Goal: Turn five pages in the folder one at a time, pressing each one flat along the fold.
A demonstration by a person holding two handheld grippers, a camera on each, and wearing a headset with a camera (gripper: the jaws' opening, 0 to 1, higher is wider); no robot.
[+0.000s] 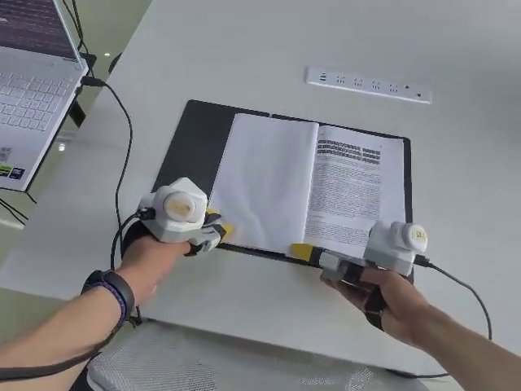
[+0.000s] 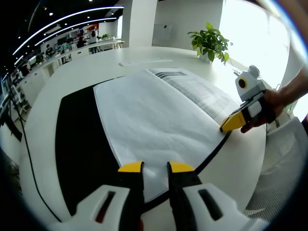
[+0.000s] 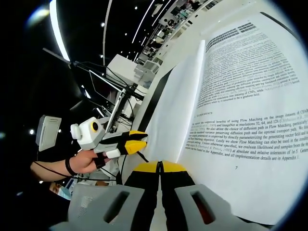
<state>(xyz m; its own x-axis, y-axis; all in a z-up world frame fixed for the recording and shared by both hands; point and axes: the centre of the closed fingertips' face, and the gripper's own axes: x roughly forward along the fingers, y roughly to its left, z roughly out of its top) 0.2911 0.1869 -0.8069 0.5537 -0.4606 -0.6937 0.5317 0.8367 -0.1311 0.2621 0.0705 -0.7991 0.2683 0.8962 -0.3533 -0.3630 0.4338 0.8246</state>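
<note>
Your L hand-held gripper point(image 2: 155, 167) sits barely open, empty, at lower edge of blank page point(image 1: 264, 179). R hand-held gripper point(image 3: 160, 166) is closed on nothing at the fold; folder point(image 1: 191, 138) lies open on counter point(image 1: 244, 49).

**Pale grey grippers, yellow-capped jaws**

The left gripper point(image 1: 218, 232) and right gripper point(image 1: 303, 252) share rounded pale grey bodies and black-lined jaws tipped yellow. A black cable point(image 1: 460, 285) leaves each. Behind the left gripper, a dark wristband point(image 1: 110, 289) circles the wrist.
</note>
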